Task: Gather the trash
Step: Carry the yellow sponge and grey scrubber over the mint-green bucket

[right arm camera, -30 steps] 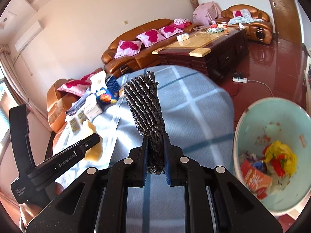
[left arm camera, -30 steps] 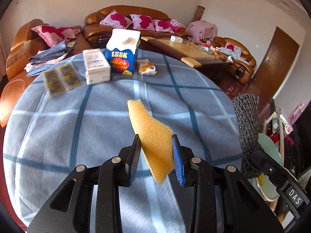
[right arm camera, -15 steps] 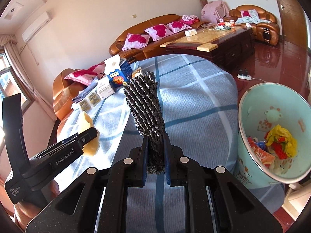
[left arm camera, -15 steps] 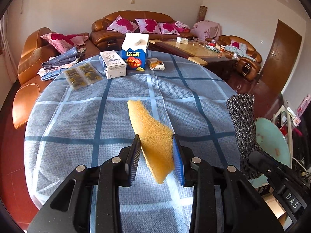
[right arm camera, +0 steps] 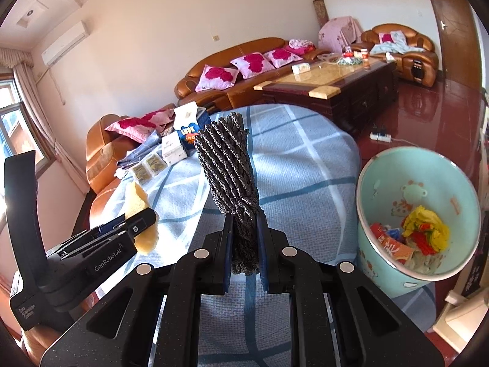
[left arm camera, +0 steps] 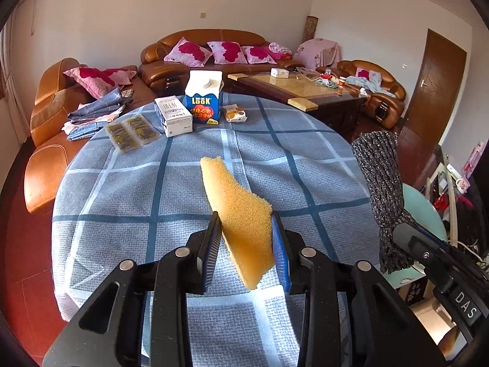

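My left gripper [left arm camera: 246,246] is shut on a yellow sponge [left arm camera: 237,208], held upright above the blue checked tablecloth [left arm camera: 128,189]. My right gripper [right arm camera: 244,244] is shut on a dark grey knitted scrubbing cloth [right arm camera: 227,168], which stands up between its pads. In the left wrist view that cloth [left arm camera: 382,180] shows at the right. In the right wrist view the sponge [right arm camera: 139,202] and the left gripper [right arm camera: 131,229] show at the left. A pale green trash bin [right arm camera: 376,168] with wrappers inside stands on the floor to the right of the table.
At the table's far edge lie a blue LOOK carton [left arm camera: 203,98], a white box [left arm camera: 174,116], two flat snack packs [left arm camera: 131,131] and a small wrapped snack [left arm camera: 235,114]. Brown leather sofas [left arm camera: 195,58] and a wooden coffee table [left arm camera: 305,88] stand beyond.
Both grippers have drawn back from the table with their loads still held. The table looks farther and more of the bin's inside shows at the right.
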Available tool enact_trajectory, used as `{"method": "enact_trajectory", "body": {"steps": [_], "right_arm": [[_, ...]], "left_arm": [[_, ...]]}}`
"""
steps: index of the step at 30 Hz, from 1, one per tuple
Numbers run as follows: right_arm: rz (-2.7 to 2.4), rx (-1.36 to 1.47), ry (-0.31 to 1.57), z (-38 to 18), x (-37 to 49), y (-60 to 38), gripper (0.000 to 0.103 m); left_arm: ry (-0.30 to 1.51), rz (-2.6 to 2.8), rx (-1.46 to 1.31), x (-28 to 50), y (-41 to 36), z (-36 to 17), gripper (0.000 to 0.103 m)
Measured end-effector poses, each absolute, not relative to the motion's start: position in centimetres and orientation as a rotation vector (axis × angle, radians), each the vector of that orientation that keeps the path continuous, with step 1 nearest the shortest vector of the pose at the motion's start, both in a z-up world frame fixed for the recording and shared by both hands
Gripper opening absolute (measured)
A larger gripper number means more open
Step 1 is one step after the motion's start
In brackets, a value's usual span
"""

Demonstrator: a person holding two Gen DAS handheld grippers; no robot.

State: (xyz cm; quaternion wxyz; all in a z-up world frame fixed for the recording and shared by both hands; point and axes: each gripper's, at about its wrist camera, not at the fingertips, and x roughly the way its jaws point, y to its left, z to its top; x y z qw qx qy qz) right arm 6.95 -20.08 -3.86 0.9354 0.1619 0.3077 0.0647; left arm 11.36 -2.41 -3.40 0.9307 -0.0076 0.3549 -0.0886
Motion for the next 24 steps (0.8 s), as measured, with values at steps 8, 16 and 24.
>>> {"method": "enact_trajectory", "body": {"steps": [8, 16, 24], "right_arm": [[0.096, 0.243, 0.597, -2.4, 6.0, -21.9, 0.015], [0.044, 0.241, 0.587, -2.7, 4.2, -24.9, 0.015], [0.053, 0.241, 0.576, -2.7, 3.1, -25.9, 0.015]], "left_arm": [[0.697, -0.185, 0.012, 10.4, -3.9, -2.6, 0.032], [0.707, -0.209, 0.051, 9.5, -6.6, -2.8, 0.032], [0.697, -0.231, 0.085, 8.0, -8.8, -2.5, 0.032]]}}
